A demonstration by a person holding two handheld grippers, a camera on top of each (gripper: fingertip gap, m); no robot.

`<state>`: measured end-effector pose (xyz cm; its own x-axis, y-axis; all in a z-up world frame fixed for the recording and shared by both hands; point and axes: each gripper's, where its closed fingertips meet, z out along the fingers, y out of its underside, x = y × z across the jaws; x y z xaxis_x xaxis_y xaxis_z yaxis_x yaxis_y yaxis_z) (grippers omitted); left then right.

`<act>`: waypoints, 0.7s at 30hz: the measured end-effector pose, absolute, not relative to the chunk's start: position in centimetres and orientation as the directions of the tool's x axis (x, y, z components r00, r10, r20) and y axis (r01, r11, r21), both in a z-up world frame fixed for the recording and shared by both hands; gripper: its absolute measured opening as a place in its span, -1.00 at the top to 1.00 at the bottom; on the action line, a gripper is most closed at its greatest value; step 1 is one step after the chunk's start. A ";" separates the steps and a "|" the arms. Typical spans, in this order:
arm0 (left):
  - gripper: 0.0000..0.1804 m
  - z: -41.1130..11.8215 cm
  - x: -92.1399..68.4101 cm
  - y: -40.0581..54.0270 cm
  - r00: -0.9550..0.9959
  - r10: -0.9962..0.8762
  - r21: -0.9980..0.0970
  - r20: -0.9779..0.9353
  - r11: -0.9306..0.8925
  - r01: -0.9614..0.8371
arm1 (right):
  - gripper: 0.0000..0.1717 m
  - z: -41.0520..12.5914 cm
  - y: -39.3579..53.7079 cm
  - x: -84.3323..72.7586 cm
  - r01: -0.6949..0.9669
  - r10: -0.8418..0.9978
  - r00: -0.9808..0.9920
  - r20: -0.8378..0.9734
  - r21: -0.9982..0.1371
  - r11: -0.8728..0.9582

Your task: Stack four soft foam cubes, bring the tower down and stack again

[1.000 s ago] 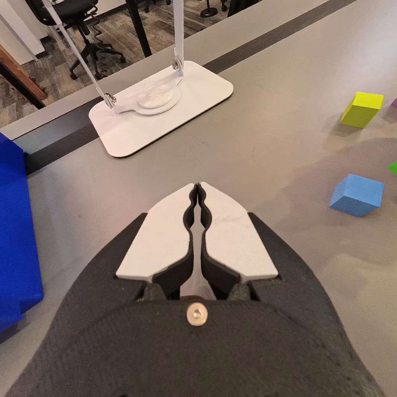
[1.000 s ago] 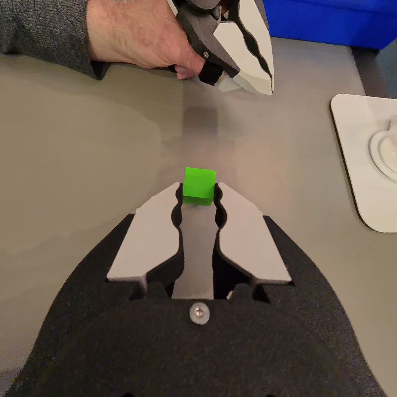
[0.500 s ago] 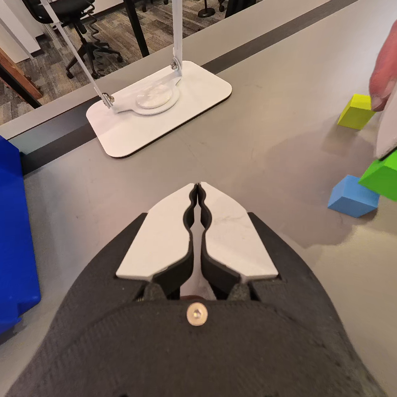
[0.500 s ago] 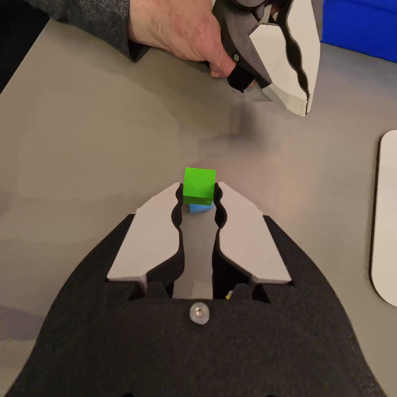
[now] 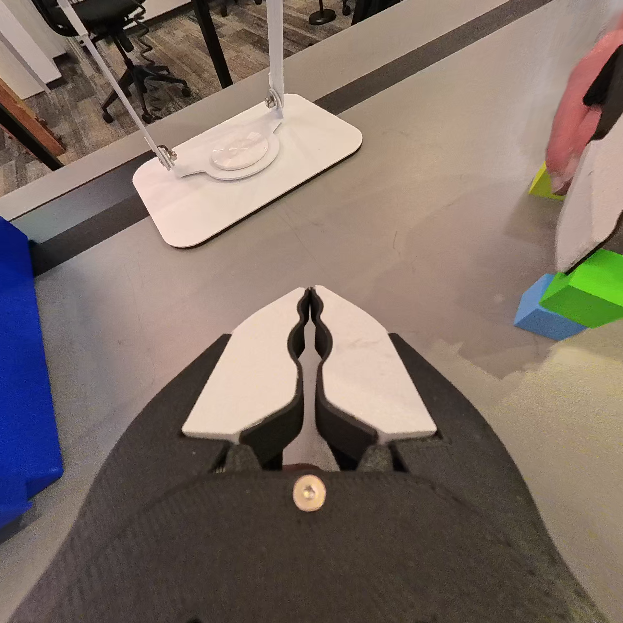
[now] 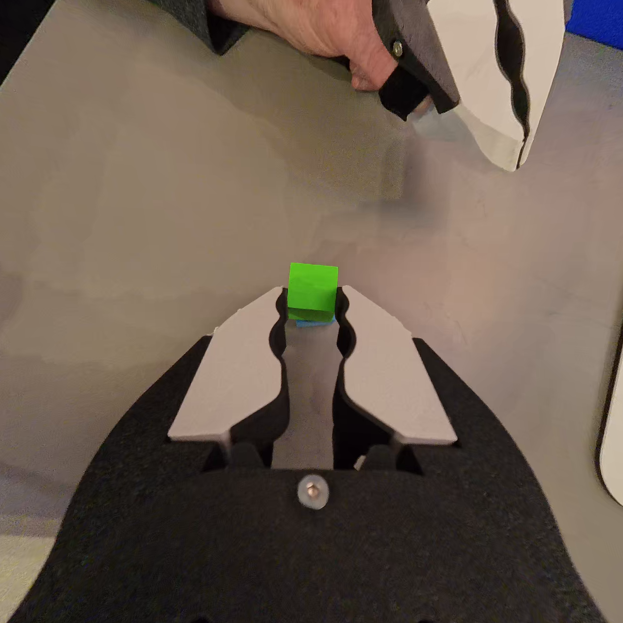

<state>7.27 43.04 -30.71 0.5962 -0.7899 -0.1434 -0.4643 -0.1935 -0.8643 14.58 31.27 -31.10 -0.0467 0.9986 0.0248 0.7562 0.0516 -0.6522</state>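
The right gripper [image 6: 313, 296] clamps a green cube [image 6: 313, 290] between its pads, directly over a blue cube [image 5: 542, 312] at 3 o'clock in the left wrist view; whether the two touch cannot be told. Only the left wrist view shows a yellow-green cube [image 5: 542, 183] at 2 o'clock, chairs and carpet beyond the table. Only the right wrist view shows the hand [image 6: 323, 30] at 12 o'clock holding the left gripper [image 5: 309, 289], closed on nothing. The grey table [image 5: 387, 219] carries a white lamp base [image 5: 242, 182] and blue bin [image 5: 20, 354].
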 end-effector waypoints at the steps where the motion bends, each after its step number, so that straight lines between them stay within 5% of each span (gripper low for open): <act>1: 1.00 -30.7 7.3 43.0 0.595 -0.790 -0.864 -0.145 -0.192 -0.466 | 0.69 -31.0 31.3 14.5 0.751 0.999 -0.047 0.027 -0.658 0.053; 12: 1.00 -30.8 7.3 43.0 0.593 -0.792 -0.861 -0.148 -0.191 -0.471 | 0.69 -31.3 31.4 14.7 0.763 0.999 -0.039 0.029 -0.644 0.049; 18: 1.00 -30.8 7.3 43.0 0.591 -0.793 -0.862 -0.148 -0.190 -0.471 | 0.32 -30.5 31.6 15.5 0.788 0.999 0.039 0.026 -0.615 -0.015; 21: 1.00 -30.8 7.3 43.0 0.592 -0.793 -0.863 -0.145 -0.192 -0.468 | 0.32 -27.9 32.1 17.1 0.752 0.985 0.144 0.094 -0.658 -0.047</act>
<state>7.33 43.01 -30.76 0.5919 -0.7928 -0.1450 -0.4681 -0.1917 -0.8627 17.12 32.14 -27.87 0.1442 0.9851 0.0939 0.7517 -0.0473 -0.6578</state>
